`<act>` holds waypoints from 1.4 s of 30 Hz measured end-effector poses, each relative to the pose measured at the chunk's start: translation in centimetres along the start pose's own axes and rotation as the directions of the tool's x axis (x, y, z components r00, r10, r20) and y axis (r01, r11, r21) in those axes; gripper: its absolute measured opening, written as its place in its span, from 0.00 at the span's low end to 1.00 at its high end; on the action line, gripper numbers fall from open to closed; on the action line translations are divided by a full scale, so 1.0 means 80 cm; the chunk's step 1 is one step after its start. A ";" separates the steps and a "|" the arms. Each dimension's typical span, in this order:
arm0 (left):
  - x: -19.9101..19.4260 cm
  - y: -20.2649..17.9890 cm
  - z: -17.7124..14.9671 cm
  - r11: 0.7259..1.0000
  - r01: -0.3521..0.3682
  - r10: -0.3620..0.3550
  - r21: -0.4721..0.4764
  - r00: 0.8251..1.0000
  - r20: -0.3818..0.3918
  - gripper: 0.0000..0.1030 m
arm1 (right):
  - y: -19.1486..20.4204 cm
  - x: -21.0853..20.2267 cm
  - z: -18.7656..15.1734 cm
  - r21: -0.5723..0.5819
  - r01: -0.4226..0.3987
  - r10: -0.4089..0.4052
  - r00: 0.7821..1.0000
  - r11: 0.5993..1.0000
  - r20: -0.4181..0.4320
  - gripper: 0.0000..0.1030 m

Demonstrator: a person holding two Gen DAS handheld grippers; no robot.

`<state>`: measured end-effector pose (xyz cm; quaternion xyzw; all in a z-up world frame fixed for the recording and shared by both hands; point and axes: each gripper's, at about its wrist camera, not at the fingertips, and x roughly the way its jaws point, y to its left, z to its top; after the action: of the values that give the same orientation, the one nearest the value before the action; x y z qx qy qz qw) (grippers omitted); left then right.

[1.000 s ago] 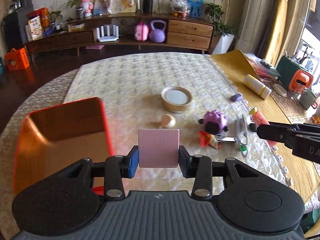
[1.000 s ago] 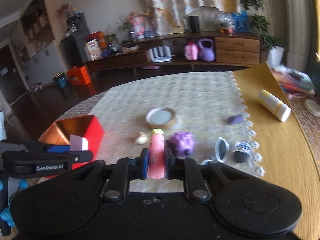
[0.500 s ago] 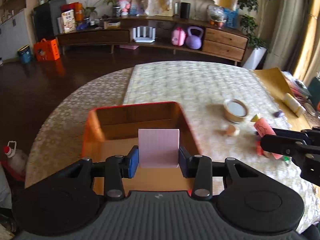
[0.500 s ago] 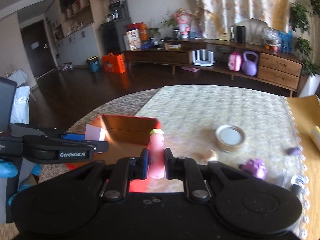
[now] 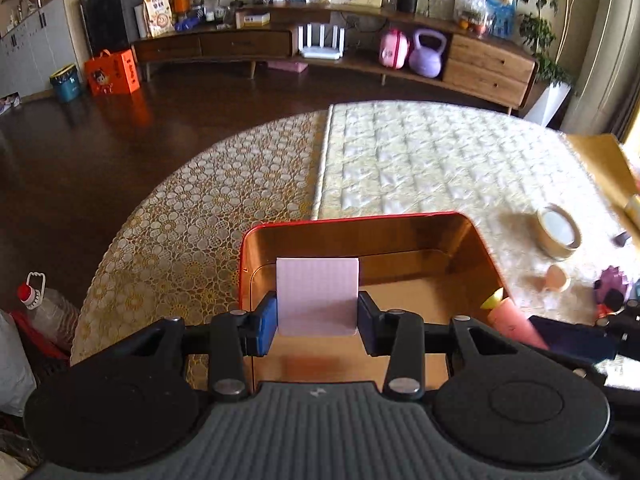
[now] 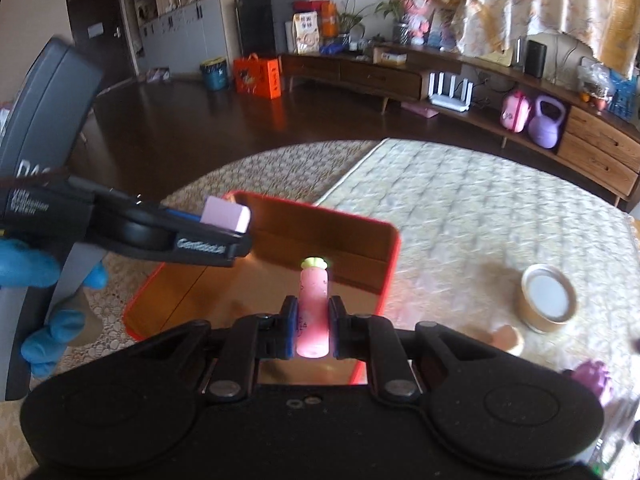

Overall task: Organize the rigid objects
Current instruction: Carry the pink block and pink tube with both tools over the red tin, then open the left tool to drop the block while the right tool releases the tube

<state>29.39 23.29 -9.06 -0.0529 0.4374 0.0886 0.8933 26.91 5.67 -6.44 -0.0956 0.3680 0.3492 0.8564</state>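
We have both loads over the red tin box (image 5: pixel 362 236) on the tabletop (image 5: pixel 420 160), so the step in hand is the drop-off. Our left gripper (image 5: pixel 317 318) is clamped on a flat pink block (image 5: pixel 317 294), held upright between the blue pads above the box's bare golden floor; from the right wrist view the same block (image 6: pixel 226 214) hangs over the box's near-left part. Our right gripper (image 6: pixel 313 330) is pinched tight on a pink tube (image 6: pixel 314 312) with a yellow-green cap, its tip pointing down toward the middle of the box (image 6: pixel 390 256). Neither thing touches the box yet, as far as we can tell. Next, we judge, each gripper should sink closer to the floor and open, one after the other so the two do not collide. A round tin (image 6: pixel 548 298), a small beige piece (image 6: pixel 508 338) and a purple toy (image 6: pixel 592 376) wait outside, to the right.
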 end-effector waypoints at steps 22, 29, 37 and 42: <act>0.082 -0.022 0.018 0.996 -0.015 0.023 0.092 0.995 -0.095 0.40 | 0.032 0.070 -0.018 -0.032 -0.040 0.035 0.991 0.999 -0.132 0.15; 0.083 -0.024 0.017 0.994 -0.027 0.036 0.105 0.995 -0.091 0.40 | 0.034 0.062 -0.027 -0.013 -0.040 0.038 0.991 0.999 -0.132 0.20; 0.071 -0.025 0.013 0.996 -0.019 0.025 0.084 0.997 -0.067 0.64 | 0.030 0.035 -0.031 -0.008 -0.072 0.071 0.994 0.997 -0.085 0.35; 0.056 -0.026 0.012 0.998 -0.014 0.017 0.065 0.999 -0.049 0.64 | 0.023 0.012 -0.029 0.029 -0.095 0.096 0.994 0.995 -0.050 0.40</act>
<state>33.24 21.93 -11.99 -0.0227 0.4624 0.0801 0.8828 24.82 6.56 -8.55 -0.0754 0.3984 0.3824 0.8303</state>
